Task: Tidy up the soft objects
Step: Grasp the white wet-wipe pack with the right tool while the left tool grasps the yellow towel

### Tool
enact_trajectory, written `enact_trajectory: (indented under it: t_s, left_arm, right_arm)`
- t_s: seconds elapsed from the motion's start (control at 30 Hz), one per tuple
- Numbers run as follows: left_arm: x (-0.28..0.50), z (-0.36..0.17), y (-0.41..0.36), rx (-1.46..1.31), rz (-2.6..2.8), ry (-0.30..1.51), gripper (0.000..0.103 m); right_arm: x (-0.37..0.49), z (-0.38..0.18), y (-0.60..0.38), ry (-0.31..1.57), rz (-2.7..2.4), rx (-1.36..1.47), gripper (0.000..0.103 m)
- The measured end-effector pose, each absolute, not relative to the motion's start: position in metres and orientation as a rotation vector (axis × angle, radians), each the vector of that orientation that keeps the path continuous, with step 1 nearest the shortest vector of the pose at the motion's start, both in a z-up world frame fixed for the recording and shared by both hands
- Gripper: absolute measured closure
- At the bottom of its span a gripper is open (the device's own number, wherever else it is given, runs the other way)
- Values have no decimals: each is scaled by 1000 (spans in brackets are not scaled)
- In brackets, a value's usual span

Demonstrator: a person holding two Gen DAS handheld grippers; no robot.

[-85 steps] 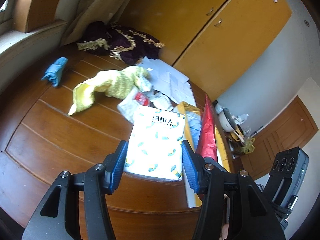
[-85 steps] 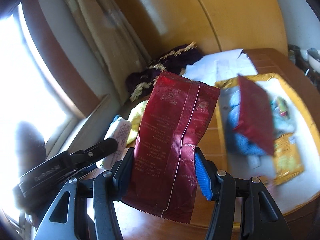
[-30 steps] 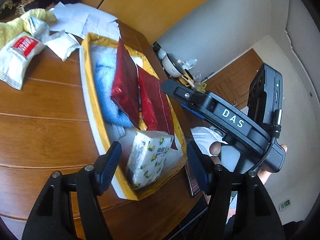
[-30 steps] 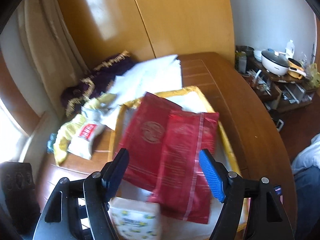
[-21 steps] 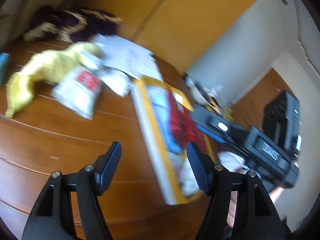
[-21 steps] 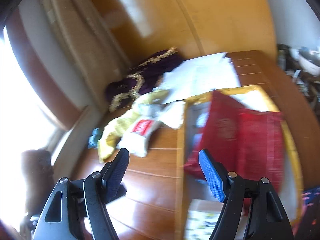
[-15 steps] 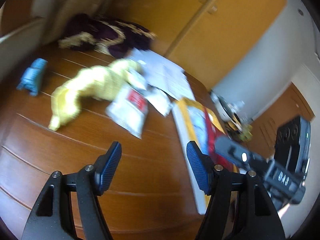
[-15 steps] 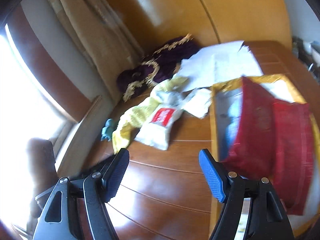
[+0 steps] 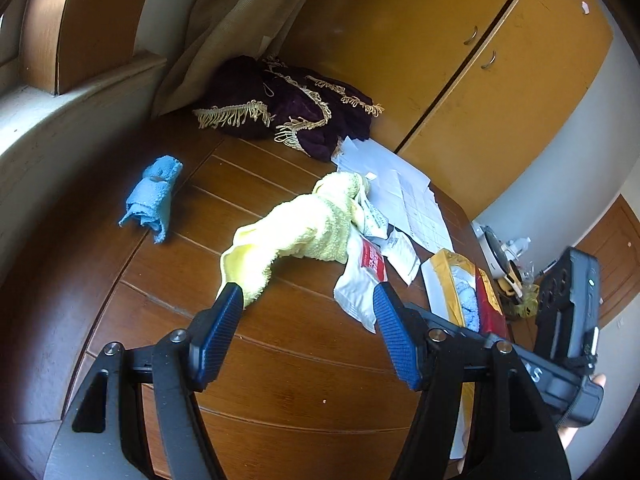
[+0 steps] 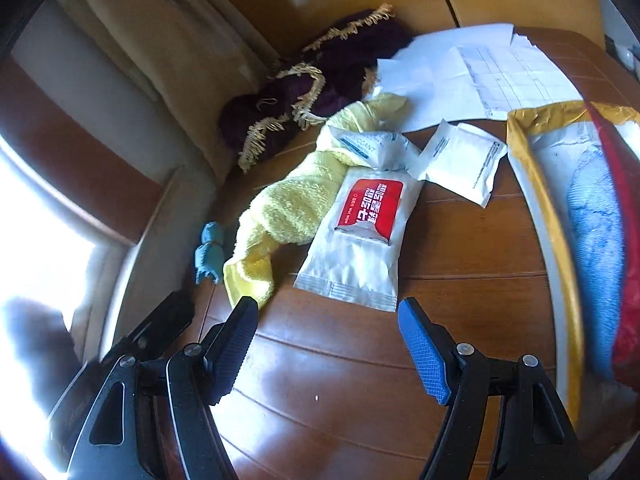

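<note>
Left wrist view: my left gripper [image 9: 306, 302] hangs over the wooden table [image 9: 280, 380], jaws wide apart and empty. Ahead lies a yellow towel [image 9: 296, 236], its near corner just beyond the left fingertip. A white wet-wipe pack [image 9: 362, 280] with a red label overlaps the towel's right edge. A rolled blue cloth [image 9: 152, 198] sits well apart to the left, near the sill. A dark purple fringed cloth [image 9: 288, 108] is heaped at the far corner, with loose papers [image 9: 404, 196] just beside it. To the right stands a yellow-rimmed tray [image 9: 434, 280] holding a blue towel [image 9: 468, 300] and a red pouch [image 9: 490, 304]. The other gripper's black body crosses the lower right and hides part of the tray.

Right wrist view: my right gripper [image 10: 326, 312] is likewise spread open, holding nothing. The wet-wipe pack [image 10: 360, 236] lies directly ahead between the fingertips' lines, resting partly on the yellow towel [image 10: 288, 204]. A smaller white sachet [image 10: 464, 160] lies beside it, and another crumpled white packet [image 10: 372, 144] sits on the towel. The tray [image 10: 548, 200] runs along the right edge. Window glare washes out the lower left.
</note>
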State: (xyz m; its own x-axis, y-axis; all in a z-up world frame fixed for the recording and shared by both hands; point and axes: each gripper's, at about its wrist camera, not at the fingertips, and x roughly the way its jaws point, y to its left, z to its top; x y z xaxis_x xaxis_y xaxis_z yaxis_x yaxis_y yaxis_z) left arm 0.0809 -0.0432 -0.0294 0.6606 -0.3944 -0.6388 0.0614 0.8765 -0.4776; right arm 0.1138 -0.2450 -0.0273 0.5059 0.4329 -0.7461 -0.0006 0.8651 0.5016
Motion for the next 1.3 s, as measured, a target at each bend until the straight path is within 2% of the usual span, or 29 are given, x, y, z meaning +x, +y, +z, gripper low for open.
enact_trajectory:
  t_s: [0.27,0.5,1.0,1.3]
  left_arm:
    - [86,-32,-35,-461,-266,808,36]
    - [86,-31,-32,-462,-269,802,36]
    - [94,-37,-24,-474,-266,806,36]
    - [92,-34,-28,-338,-132,764,36]
  right_arm:
    - [132,-45,-245,1051,220,517,28]
    - [137,-45,-245,1040,193,508,23]
    - [149,-54,-250,1069,159,523,22]
    - [162,-56,-237,1085,144,504,22]
